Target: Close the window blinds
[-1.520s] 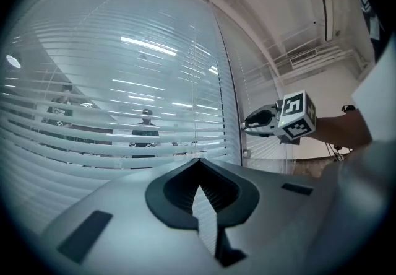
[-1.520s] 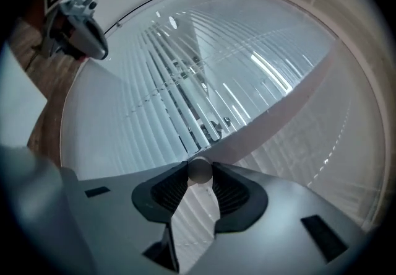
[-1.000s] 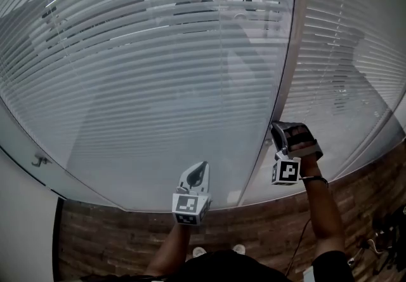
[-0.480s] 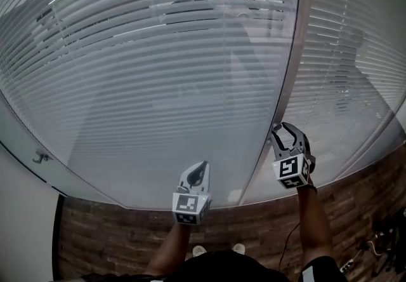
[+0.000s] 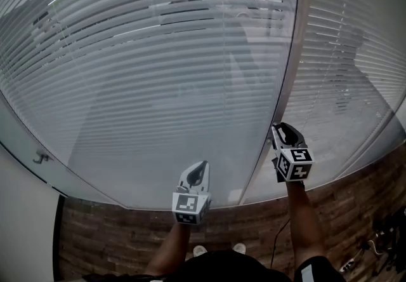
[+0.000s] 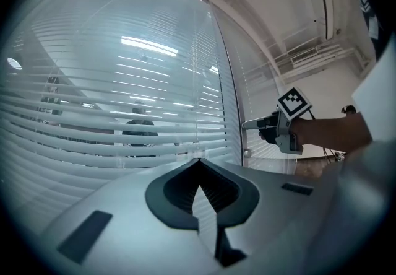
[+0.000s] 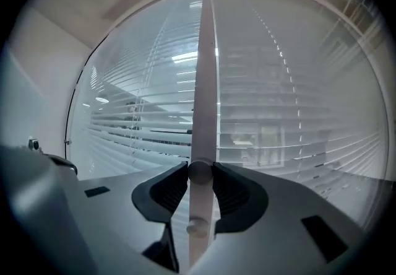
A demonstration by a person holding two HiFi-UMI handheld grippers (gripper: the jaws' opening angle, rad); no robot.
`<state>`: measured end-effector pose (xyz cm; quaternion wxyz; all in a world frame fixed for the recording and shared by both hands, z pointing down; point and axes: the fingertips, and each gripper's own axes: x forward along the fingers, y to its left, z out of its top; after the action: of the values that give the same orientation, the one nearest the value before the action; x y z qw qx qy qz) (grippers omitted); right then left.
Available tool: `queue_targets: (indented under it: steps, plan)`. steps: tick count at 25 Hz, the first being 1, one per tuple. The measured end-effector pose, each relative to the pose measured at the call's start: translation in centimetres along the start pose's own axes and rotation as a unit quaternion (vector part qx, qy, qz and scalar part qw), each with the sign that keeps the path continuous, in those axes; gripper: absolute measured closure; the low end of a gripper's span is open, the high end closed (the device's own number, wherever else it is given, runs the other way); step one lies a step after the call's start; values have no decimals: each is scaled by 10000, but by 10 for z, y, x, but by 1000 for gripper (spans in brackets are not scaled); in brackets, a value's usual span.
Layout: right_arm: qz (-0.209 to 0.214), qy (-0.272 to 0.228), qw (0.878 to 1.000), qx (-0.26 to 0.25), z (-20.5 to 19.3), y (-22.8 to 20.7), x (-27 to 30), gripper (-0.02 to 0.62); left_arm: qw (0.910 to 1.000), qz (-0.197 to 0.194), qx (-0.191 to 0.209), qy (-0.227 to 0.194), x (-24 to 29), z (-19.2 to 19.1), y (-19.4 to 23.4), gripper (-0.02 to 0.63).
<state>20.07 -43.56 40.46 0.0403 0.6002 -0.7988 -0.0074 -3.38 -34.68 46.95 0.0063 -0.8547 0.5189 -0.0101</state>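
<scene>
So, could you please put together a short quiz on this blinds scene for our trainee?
1. True or false: the left gripper holds a blind slat.
2. What sits between the jaws of the right gripper? A) a cord B) a round knob on the frame post C) nothing
3. Are the blinds fully shut?

Key:
1. False: its jaws are together on nothing.
2. B: the jaws have just been closing and press on the knob.
3. No: gaps in them still show what is behind.
</scene>
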Motion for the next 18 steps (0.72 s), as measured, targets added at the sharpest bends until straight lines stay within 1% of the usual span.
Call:
queue_targets:
  steps: [3,6,8,9,11,12,14,15,16,17,18]
  plan:
    - [-140,53,9994,-327,-1,0,0,468,10000,14,-27,-12,-1,2,0,606]
    - [-241,190,9944,-1009,0,5,-1,468,10000,20,-23,-15,-1,3,1,606]
    - [-288,306,9851,-1669,1,9,-1,468,10000,29,-17,-11,-1,2,2,606]
    - [-339,408,9760,-2111,2,10,-1,468,10000,34,-18,-8,-1,2,3,606]
    - [-436,596,9492,-3059,6,15,-2,468,10000,40,-24,-2,-1,1,3,606]
    - [-459,652,9319,-3539,6,17,-2,468,10000,39,-29,0,-1,1,3,606]
    - [-470,775,8885,-4497,0,17,1,468,10000,36,-40,1,-1,2,2,606]
    - [-449,840,8674,-4884,-5,16,2,468,10000,34,-43,-3,0,2,2,606]
    - [-418,896,8499,-5175,-8,16,3,468,10000,34,-42,-8,0,2,2,606]
    - [-390,940,8360,-5392,-10,16,3,468,10000,31,-36,-12,0,2,2,606]
    - [-370,969,8251,-5554,-10,16,3,468,10000,25,-26,-15,0,2,2,606]
